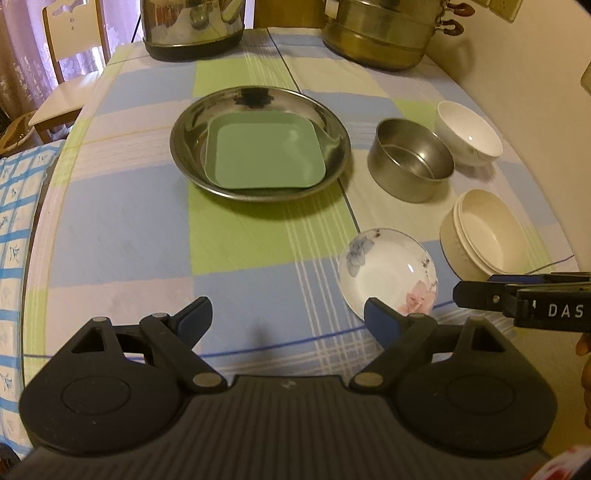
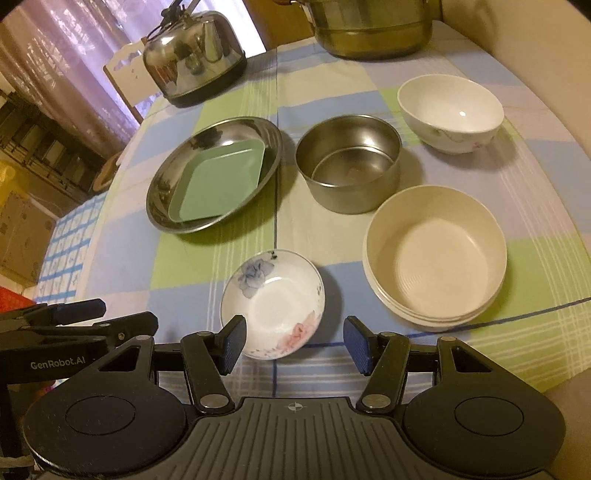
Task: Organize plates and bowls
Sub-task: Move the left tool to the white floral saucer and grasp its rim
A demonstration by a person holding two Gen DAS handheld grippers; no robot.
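A green square plate lies inside a round steel plate mid-table. To its right stand a steel bowl, a white bowl and stacked cream bowls. A small floral dish sits nearest. My left gripper is open and empty, left of the dish. My right gripper is open, its fingers on either side of the dish's near rim, not touching.
A steel kettle and a brass steamer pot stand at the table's far edge. A wall runs along the right. A chair stands beyond the far left corner. The tablecloth is checked.
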